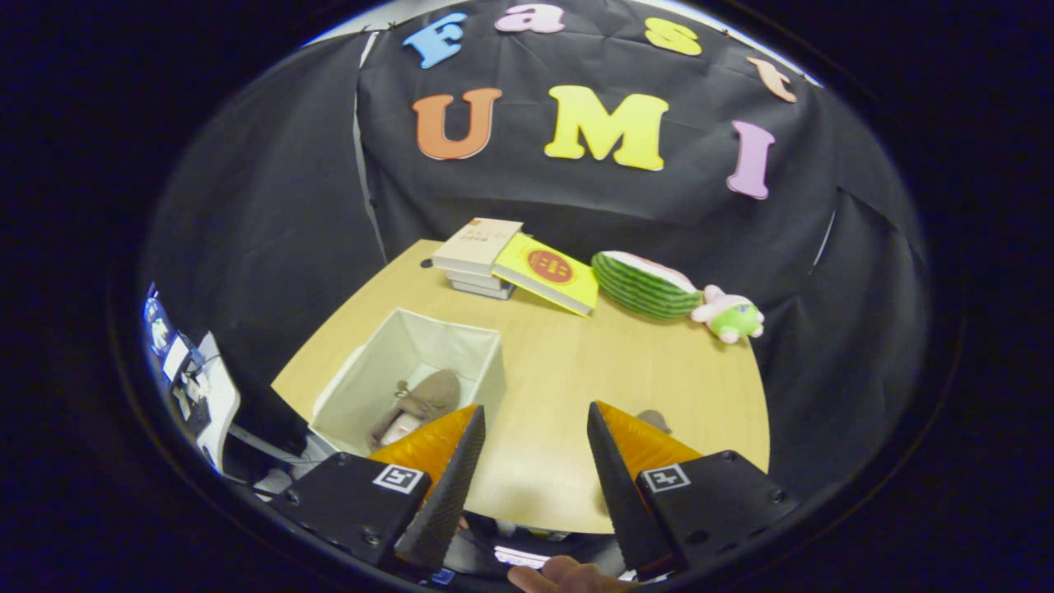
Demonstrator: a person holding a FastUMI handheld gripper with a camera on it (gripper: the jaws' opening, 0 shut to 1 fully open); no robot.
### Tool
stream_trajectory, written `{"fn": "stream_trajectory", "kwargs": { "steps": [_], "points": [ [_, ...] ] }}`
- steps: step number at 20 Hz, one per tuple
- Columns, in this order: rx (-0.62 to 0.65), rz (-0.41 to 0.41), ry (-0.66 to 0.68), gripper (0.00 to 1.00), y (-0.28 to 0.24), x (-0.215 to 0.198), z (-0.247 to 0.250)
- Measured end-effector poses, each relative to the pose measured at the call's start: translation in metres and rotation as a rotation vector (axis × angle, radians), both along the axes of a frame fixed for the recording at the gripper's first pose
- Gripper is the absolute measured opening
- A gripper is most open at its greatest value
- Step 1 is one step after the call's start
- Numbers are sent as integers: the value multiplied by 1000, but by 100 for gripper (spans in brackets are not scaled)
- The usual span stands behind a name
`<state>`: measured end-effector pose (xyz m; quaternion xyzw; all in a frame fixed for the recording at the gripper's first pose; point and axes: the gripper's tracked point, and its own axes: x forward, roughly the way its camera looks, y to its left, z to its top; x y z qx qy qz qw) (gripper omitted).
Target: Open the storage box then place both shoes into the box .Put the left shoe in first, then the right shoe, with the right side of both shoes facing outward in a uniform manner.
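A white fabric storage box stands open on the wooden table, just beyond my left finger. Inside it lies a brown shoe, partly hidden by that finger. A small brown patch peeks out behind my right finger; I cannot tell what it is. My gripper hovers above the table's near edge, open, with only bare tabletop between its fingers.
A stack of books with a yellow book leaning on it sits at the far side of the table. A watermelon-slice plush and a small pink-and-green toy lie to their right. A person's hand shows beneath the gripper.
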<state>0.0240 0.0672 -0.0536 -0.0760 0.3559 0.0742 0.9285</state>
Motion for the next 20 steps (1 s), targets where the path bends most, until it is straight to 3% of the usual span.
{"fn": "stream_trajectory", "kwargs": {
  "steps": [4, 8, 16, 20],
  "points": [
    [-81, -40, 75, 82, -73, -15, -27],
    [-243, -80, 157, 84, -135, -16, -70],
    [1, -136, 447, 85, -152, -19, -194],
    [124, -200, 510, 84, -165, -1, -232]
  ]
}}
